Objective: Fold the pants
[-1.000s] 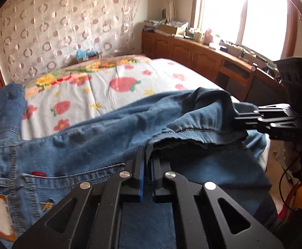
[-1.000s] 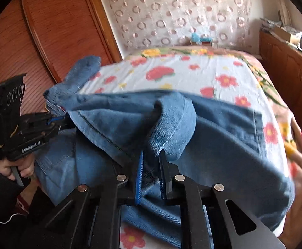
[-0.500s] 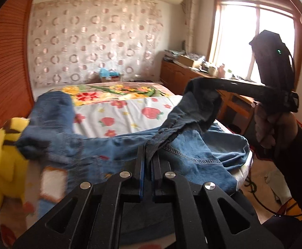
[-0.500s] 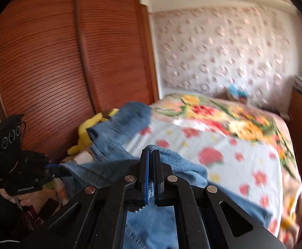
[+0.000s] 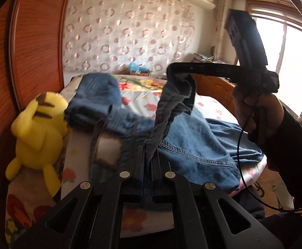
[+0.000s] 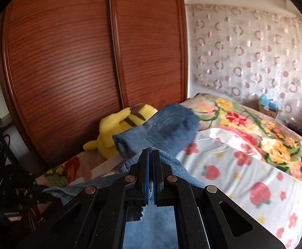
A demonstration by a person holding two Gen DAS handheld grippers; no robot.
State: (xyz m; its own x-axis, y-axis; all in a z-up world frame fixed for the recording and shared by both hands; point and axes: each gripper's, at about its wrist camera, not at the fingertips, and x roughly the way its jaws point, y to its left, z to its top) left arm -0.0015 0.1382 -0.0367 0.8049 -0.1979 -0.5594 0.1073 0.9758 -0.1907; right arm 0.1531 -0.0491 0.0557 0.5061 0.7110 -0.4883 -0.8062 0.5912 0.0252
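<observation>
Floral bed [image 6: 244, 178]: rumpled blue jeans [image 5: 192, 145] clamped by left gripper [image 5: 149, 155], right gripper [image 6: 150, 161].

Reddish wooden wardrobe [image 6: 68, 62], circle-patterned curtain [image 5: 126, 35], bright window [image 5: 296, 66].

No lettering can be read with certainty in either view. In the right wrist view the body of the left gripper [image 6: 10, 188], at the lower left edge, carries a small line of pale print [image 6: 11, 213], too blurred and small to make out. The pale patch [image 5: 107, 152] on the waistband of the jeans [image 5: 192, 145], seen in the left wrist view, shows no legible words. Nothing else carries writing, numbers or signs.
</observation>
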